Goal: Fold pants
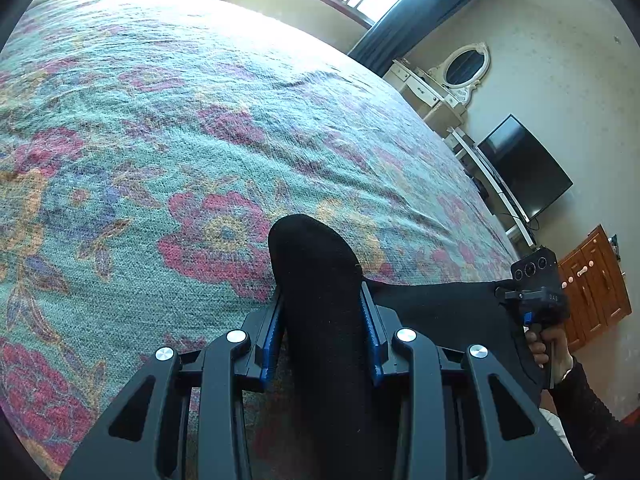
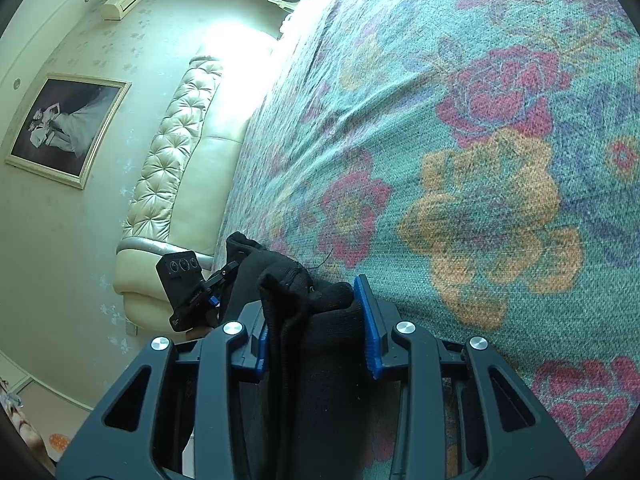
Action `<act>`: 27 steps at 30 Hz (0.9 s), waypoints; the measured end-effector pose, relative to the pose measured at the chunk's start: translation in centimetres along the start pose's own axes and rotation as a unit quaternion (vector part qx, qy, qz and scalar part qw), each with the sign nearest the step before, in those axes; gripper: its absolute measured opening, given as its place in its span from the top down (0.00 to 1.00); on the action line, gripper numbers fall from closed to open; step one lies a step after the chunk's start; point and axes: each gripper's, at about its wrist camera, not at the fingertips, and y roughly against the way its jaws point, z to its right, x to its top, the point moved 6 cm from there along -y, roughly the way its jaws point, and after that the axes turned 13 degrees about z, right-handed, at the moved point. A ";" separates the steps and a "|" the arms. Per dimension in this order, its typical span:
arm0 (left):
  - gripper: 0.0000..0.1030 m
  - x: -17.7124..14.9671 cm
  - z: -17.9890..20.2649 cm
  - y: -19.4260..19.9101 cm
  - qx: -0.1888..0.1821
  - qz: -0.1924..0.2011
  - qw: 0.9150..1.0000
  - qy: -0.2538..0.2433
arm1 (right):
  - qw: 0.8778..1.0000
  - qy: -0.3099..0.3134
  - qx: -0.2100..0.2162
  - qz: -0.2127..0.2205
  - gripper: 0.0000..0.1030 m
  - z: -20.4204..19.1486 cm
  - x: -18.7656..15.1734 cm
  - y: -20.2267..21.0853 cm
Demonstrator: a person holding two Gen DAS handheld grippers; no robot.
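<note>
Both grippers are clamped on the black pants point(image 1: 320, 320), the left gripper point(image 1: 324, 312) and right gripper point(image 2: 316, 320) each pinching a bunch above the flowered bed point(image 1: 160, 140), so folding looks barely begun: nothing lies flat yet.

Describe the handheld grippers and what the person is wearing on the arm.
Both grippers, left gripper and right gripper, are matte black linkages with silver rivets and ribbed blue finger pads. A dark textured sleeve covers the forearm.
</note>
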 end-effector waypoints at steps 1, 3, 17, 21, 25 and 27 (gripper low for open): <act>0.66 0.0 0.0 0.0 0.000 0.001 1.000 -0.001 | 1.000 0.001 0.000 0.001 0.67 0.0 0.1 0.0; 0.66 0.1 0.0 0.1 0.001 0.002 1.000 0.000 | 1.000 0.002 0.000 0.002 0.67 -0.1 0.1 -0.1; 0.66 0.8 -0.2 0.1 0.006 0.004 1.000 -0.001 | 1.000 0.000 0.006 0.013 0.68 -0.1 1.0 -0.5; 0.66 1.2 -0.2 0.0 0.008 0.004 1.000 0.000 | 1.000 -0.001 0.007 0.016 0.68 0.0 1.4 -0.7; 0.66 1.5 -0.4 -0.1 0.010 0.004 1.000 0.001 | 1.000 -0.003 0.007 0.019 0.68 0.2 1.7 -0.8; 0.66 1.6 -0.4 -0.2 0.010 0.004 1.000 0.002 | 1.000 -0.004 0.008 0.020 0.68 0.2 1.7 -0.9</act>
